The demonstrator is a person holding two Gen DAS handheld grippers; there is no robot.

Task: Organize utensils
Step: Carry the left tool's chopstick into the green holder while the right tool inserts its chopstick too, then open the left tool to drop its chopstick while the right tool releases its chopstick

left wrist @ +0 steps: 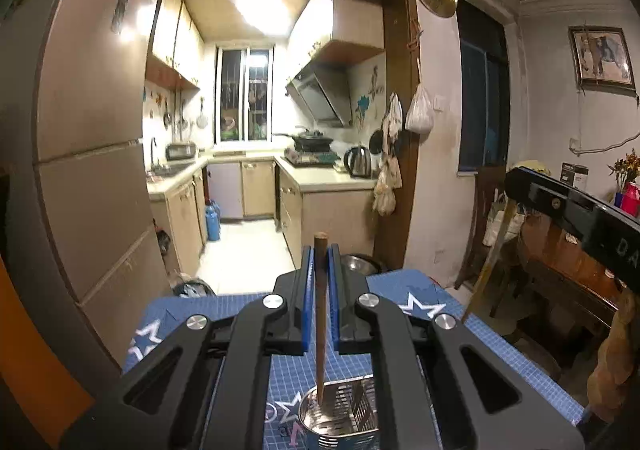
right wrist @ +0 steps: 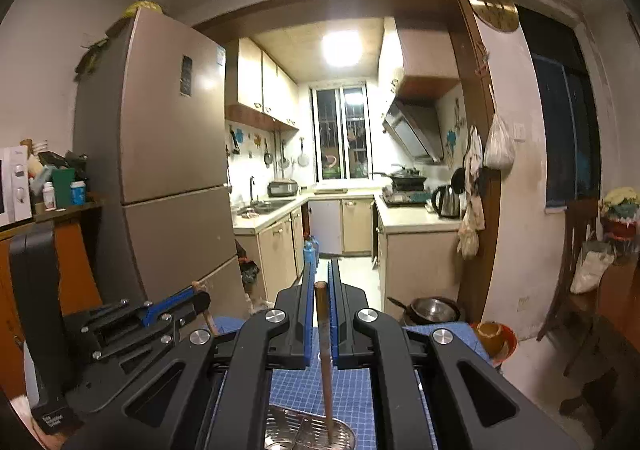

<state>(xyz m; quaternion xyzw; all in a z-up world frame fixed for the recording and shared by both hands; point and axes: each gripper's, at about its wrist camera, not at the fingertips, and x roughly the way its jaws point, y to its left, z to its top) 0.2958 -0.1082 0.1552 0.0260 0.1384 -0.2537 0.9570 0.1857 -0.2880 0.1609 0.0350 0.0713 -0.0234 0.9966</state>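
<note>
Kitchen doorway and fridge (right wrist: 160, 154) behind, blue grid mat (left wrist: 292, 374) on the desk below. Each hand has one brown chopstick pinched upright between its blue pads: left gripper (left wrist: 321, 262) clenched on left chopstick (left wrist: 320, 314), whose tip sits below the fingers, inside the steel utensil holder (left wrist: 340, 418). Right gripper (right wrist: 321, 290) clenched on right chopstick (right wrist: 325, 362), tip low over the holder's perforated part. Step looks like dropping both in. Keep sticks vertical, lower until tips are well inside the rim, then release; letting go early risks a bounce-out. Grippers sit near each other, so lower one at a time.
</note>
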